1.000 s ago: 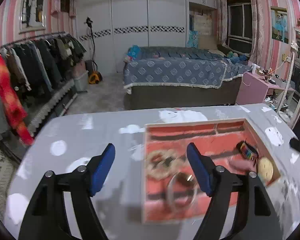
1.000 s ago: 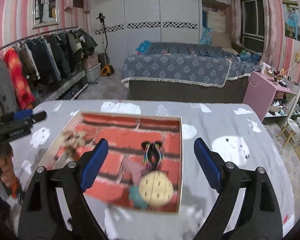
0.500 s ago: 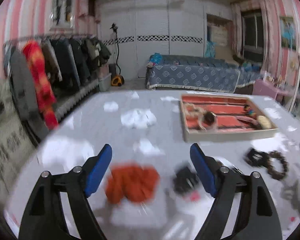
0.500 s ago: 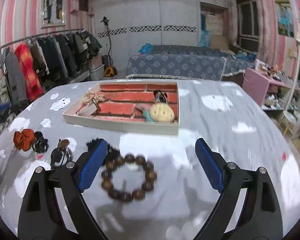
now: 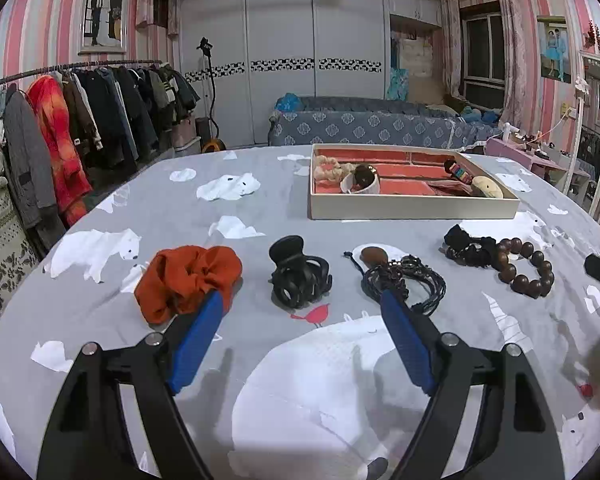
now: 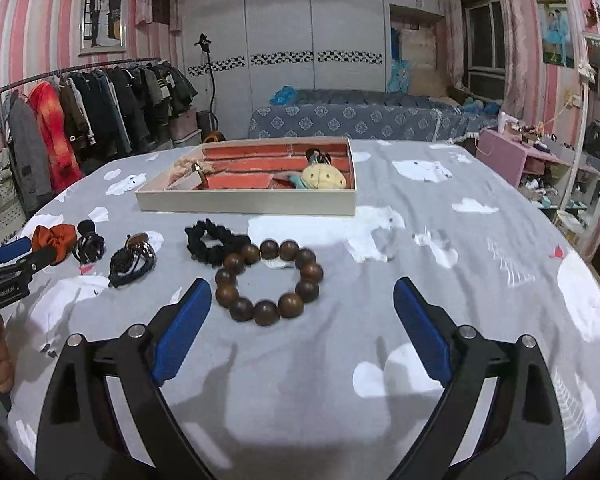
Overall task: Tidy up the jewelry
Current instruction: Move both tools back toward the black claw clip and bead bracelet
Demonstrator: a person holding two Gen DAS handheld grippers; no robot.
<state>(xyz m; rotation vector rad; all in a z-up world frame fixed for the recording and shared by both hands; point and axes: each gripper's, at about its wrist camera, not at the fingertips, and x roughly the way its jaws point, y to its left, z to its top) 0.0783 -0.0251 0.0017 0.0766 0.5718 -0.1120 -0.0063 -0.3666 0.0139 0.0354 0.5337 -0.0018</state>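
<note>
Tray (image 5: 412, 208) sits far side of the table (image 5: 260, 184), cloth grey with white bears; inside it a pale scrunchie (image 5: 328, 169), a white cuff (image 5: 360, 184), a small doll (image 5: 458, 171) and a cream plush (image 5: 487, 189). Nearer than the tray, a row of loose pieces: orange scrunchie (image 5: 188, 276) farthest to the tray's left, then black claw clip (image 5: 300, 276), dark cord bundle (image 5: 408, 280), black scrunchie (image 6: 214, 246), and wooden bead bracelet (image 6: 270, 280) touching the black scrunchie. Left gripper (image 5: 300, 322) wide apart, nothing held; claw clip just beyond its tips, left pad overlapping the orange scrunchie in view, contact unclear. Right gripper (image 6: 302, 300) jaws opening, empty; bead bracelet lies on the cloth between and just beyond the tips, pads clear of it.
</note>
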